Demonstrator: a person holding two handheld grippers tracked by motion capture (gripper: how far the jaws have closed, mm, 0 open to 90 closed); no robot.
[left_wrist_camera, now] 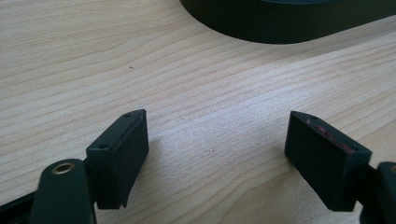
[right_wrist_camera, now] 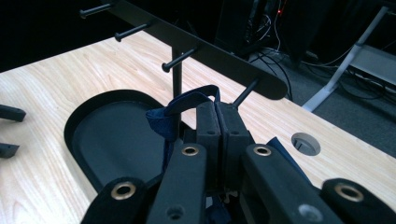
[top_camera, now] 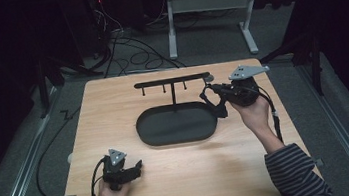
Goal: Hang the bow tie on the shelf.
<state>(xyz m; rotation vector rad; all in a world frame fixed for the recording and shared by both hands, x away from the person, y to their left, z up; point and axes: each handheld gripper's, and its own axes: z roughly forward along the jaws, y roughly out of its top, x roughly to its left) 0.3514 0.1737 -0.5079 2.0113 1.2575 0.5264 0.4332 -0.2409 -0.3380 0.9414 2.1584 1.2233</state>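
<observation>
While the left gripper (top_camera: 138, 167) rests near the front left corner of the pale wooden table (top_camera: 112, 100) with its jaws wide apart over bare wood and nothing between them, the work belongs to the other hand. Farther in, toward the right edge, the right gripper (right_wrist_camera: 217, 122) has its jaws pressed tight together on a dark blue fabric strap loop (right_wrist_camera: 180, 108), which arches up and to the left of the pads in the right gripper view, the rest of the cloth hanging out of sight below. This gripper points leftward across the table, just beside the right end of the black oval metal tray (top_camera: 142, 132) that lies at the table's middle. Beyond the loop rises the black metal hanging rack (top_camera: 171, 80), a thin post from the tray's far side bearing a long crossbar that runs parallel to the table's far edge. Its short black pegs (right_wrist_camera: 245, 93) stick out toward the person, and the rightmost peg lies just above and behind the held loop. The right hand is far the nearer one to the rack. I judge the coming move to be slipping the loop's opening over that end peg.
</observation>
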